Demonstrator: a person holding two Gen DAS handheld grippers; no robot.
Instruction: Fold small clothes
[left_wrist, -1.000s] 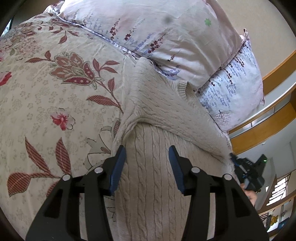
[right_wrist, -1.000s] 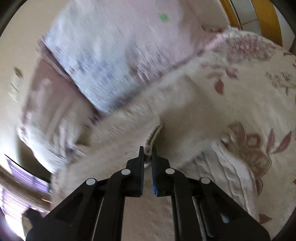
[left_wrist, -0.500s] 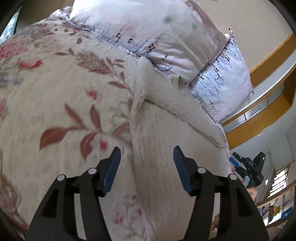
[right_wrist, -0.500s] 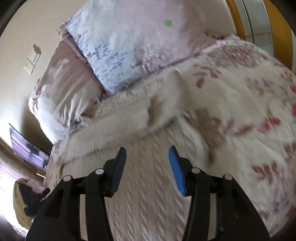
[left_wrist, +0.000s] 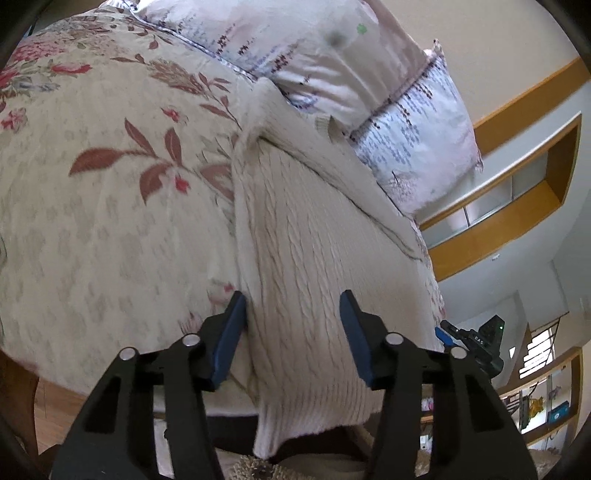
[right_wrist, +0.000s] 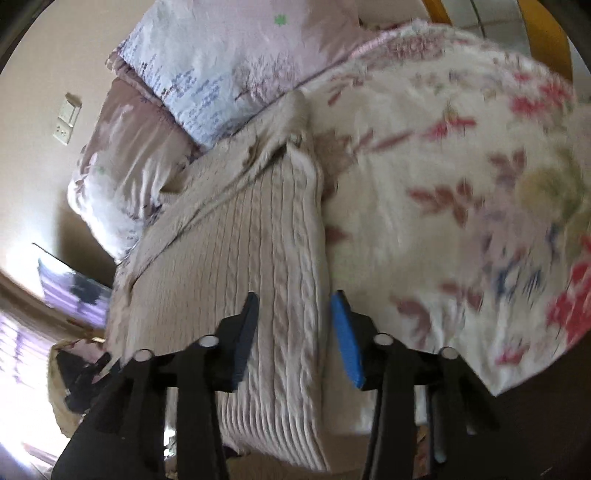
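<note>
A cream cable-knit sweater (left_wrist: 306, 243) lies on the floral bedspread (left_wrist: 92, 206), its hem hanging over the bed's near edge. A sleeve is folded across its upper part near the pillows. My left gripper (left_wrist: 291, 325) is open and empty, jaws spread over the sweater's left lower part. In the right wrist view the sweater (right_wrist: 243, 251) shows its right side, and my right gripper (right_wrist: 293, 328) is open and empty over its lower right edge. The right gripper also shows in the left wrist view (left_wrist: 472, 343), beyond the sweater's right side.
Two pale floral pillows (left_wrist: 332, 59) lie at the head of the bed, touching the sweater's top. The bedspread (right_wrist: 461, 184) spreads to the right of the sweater. A wooden shelf (left_wrist: 517, 192) lines the wall. A wall switch (right_wrist: 66, 122) is at left.
My right gripper let go of the sweater's edge and opened. Both grippers pulled back toward the bed's near edge, so the hanging hem now shows.
</note>
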